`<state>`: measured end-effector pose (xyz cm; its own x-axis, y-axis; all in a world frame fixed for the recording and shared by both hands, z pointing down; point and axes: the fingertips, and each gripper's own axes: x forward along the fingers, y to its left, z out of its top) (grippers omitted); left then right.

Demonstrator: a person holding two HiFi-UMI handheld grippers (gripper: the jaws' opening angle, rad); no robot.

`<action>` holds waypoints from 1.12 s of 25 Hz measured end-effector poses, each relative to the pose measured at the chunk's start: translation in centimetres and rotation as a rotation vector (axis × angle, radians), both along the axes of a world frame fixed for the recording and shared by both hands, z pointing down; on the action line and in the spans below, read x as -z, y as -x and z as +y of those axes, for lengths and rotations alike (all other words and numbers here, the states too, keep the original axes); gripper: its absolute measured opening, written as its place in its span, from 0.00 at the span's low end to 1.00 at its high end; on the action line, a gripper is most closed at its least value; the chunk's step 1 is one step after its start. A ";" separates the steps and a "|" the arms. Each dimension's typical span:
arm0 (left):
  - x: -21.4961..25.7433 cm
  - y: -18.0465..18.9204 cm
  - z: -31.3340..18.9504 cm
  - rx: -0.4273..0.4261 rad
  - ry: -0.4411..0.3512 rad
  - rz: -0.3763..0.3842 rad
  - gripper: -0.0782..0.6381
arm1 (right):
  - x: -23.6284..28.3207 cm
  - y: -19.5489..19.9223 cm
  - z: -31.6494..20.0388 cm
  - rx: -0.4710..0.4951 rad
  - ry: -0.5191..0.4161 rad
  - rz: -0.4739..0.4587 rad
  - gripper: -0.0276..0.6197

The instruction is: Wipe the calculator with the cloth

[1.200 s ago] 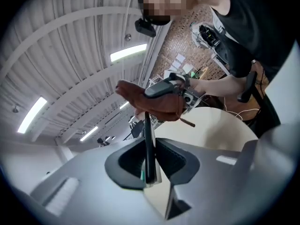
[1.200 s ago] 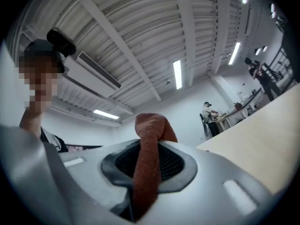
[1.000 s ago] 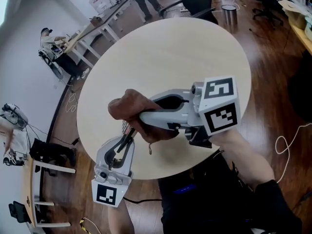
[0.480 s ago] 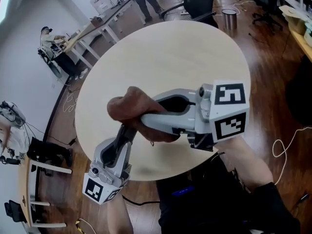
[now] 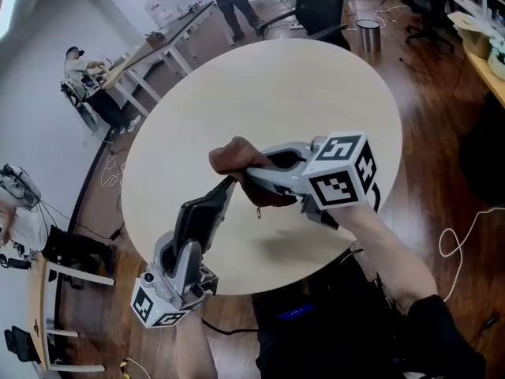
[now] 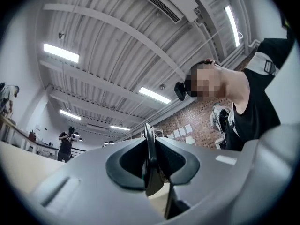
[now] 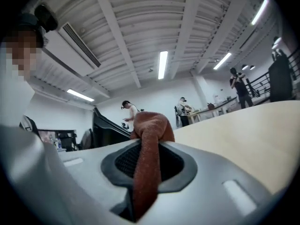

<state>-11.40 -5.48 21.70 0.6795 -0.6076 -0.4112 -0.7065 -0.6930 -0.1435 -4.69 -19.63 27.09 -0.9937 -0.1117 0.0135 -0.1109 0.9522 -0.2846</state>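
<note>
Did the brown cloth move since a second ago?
Yes. In the head view the cloth, pinched in the right gripper, has slid rightward, farther from the table's left edge.

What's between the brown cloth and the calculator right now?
Nothing that I can see: in the head view the cloth appears to meet the top end of the calculator, with no gap between them.

Bright, even indoor light from ceiling strip lights above the surface; soft shadow at the surface's near edge. Gripper views: fisheye bending, black corners, near foreground blurred
</note>
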 end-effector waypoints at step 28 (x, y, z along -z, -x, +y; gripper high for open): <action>-2.7 9.2 -4.4 -0.255 0.238 1.115 0.20 | 3.2 1.0 1.8 -0.171 -0.062 -0.074 0.16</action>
